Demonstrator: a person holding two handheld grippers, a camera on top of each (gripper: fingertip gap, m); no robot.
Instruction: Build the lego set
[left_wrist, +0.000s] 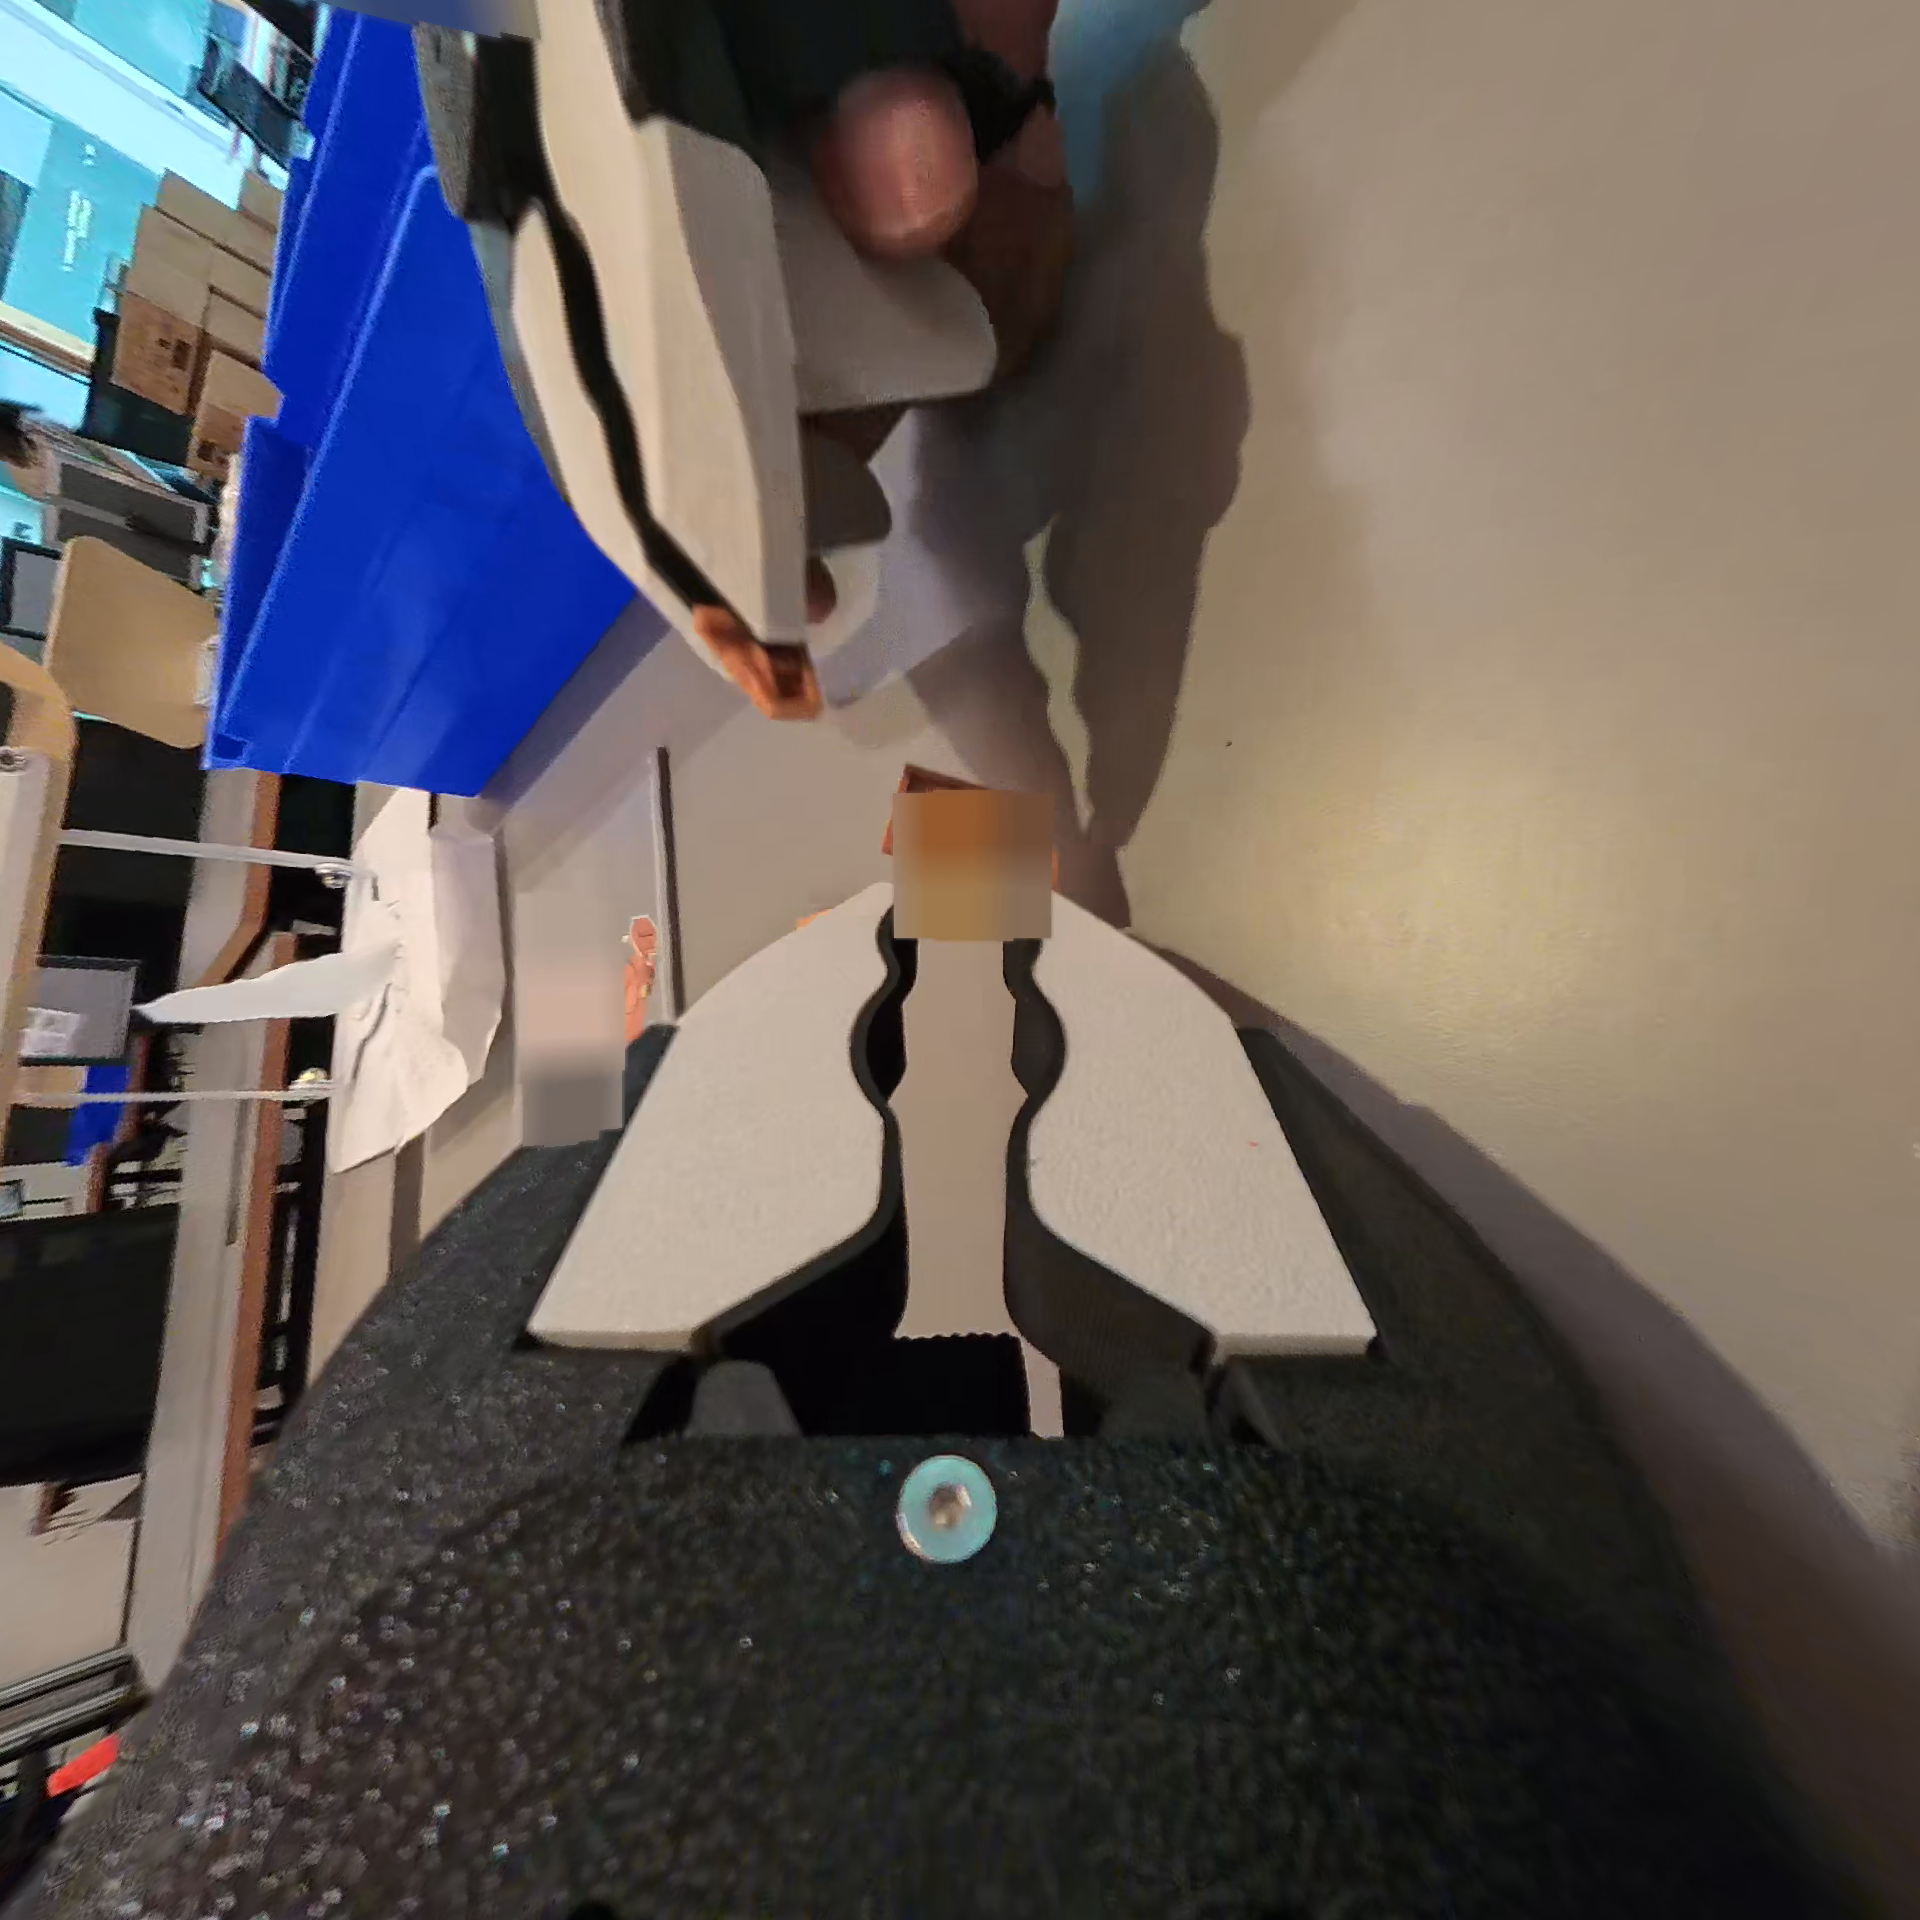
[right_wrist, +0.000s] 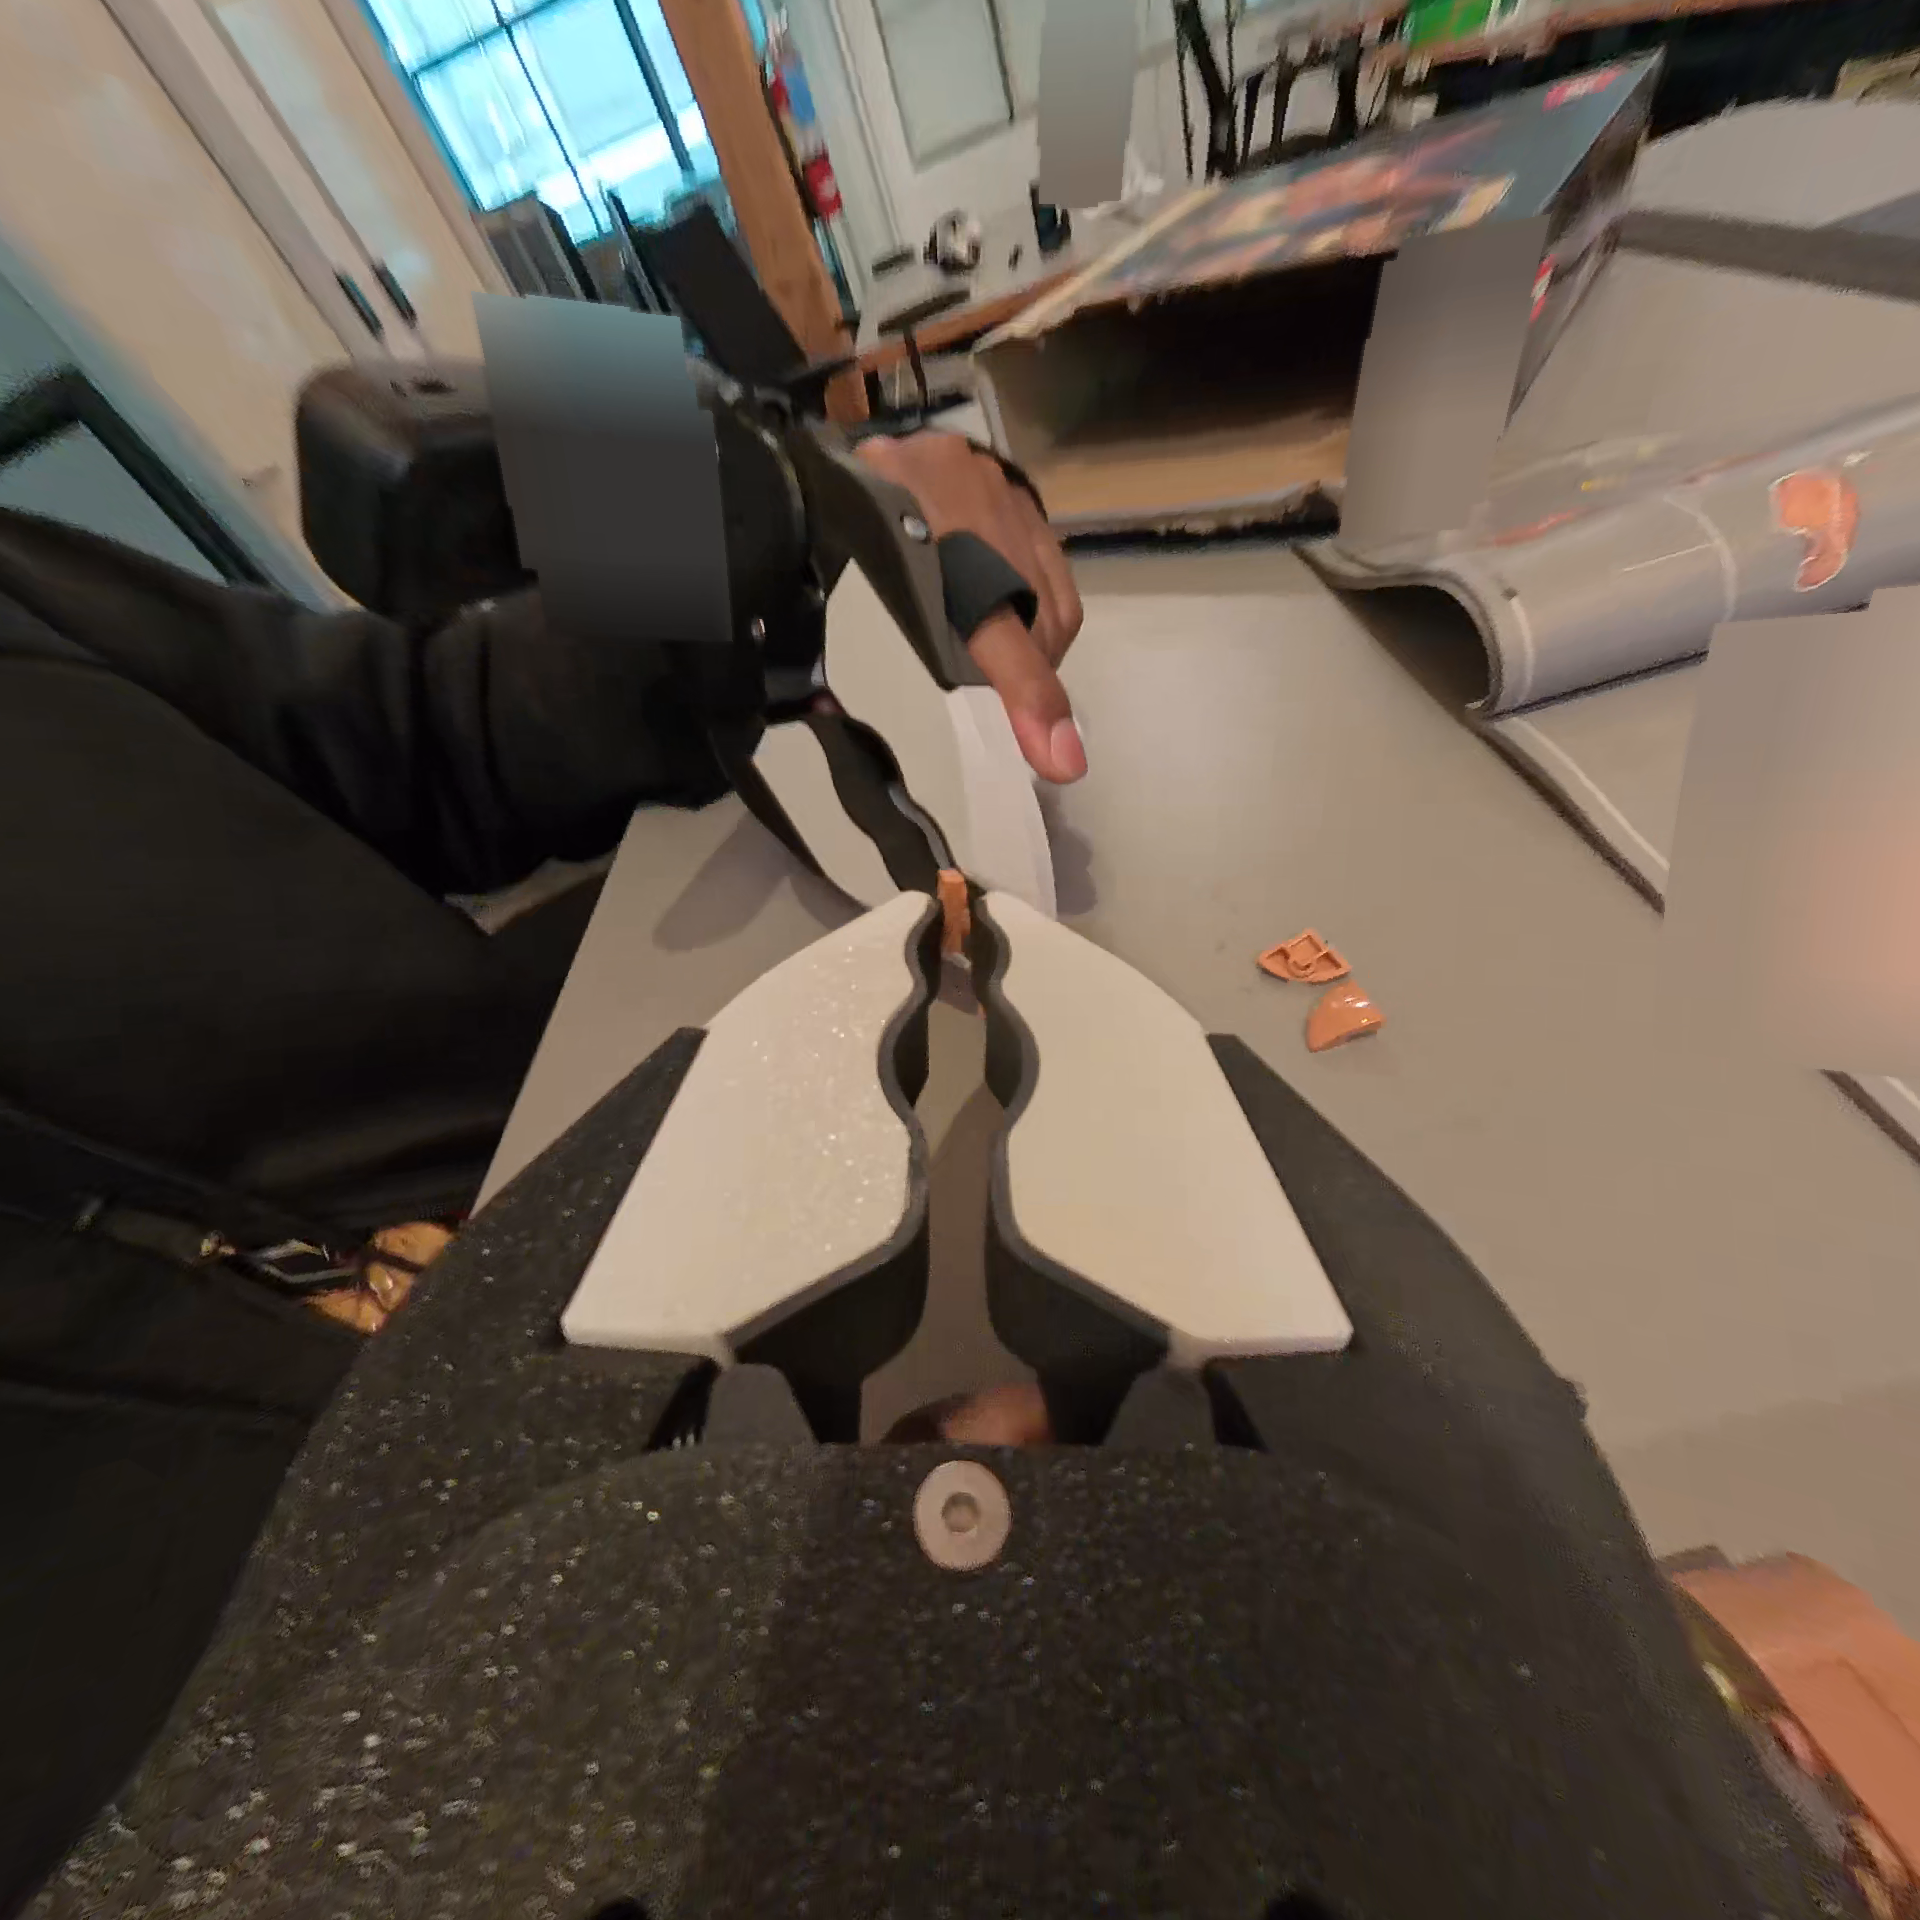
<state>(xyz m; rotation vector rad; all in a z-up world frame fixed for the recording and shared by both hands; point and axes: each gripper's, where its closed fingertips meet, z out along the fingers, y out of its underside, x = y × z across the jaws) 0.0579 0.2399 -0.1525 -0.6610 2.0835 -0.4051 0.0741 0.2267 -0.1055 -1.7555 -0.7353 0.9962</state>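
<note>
**Right gripper pinches a thin orange plastic piece on edge**

The right gripper (right_wrist: 954, 916) has its fingers drawn to a narrow slit, with both tips pressed on a small orange plastic piece (right_wrist: 950, 906). In the right wrist view the piece shows as a thin sliver on edge. Its long axis runs up the picture, in line with the fingers, and its top end pokes out just past the tips. It is matte orange and flat-sided, and it is held above the grey table (right_wrist: 1299, 790), close to the near edge.

The left gripper (left_wrist: 971, 914) comes in from the left, held by a hand (right_wrist: 997, 582) with one finger stretched out. Its tips are just beside the right gripper's. Its fingers stand a narrow way apart, and something orange (left_wrist: 914, 777) shows at the tips. A blurred patch covers the tips, so I cannot tell whether it is gripped.

Two more orange pieces lie on the table to the right, almost touching each other. One (right_wrist: 1299, 956) lies hollow side up and the other (right_wrist: 1343, 1018) rounded side up.

Farther back there is an open instruction booklet (right_wrist: 1621, 613) with printed diagrams, and a torn-open cardboard box (right_wrist: 1195, 468) with a dark printed lid. The lettering on both is too small to read. Blue bins (left_wrist: 416, 468) stand beyond the table in the left wrist view.
</note>
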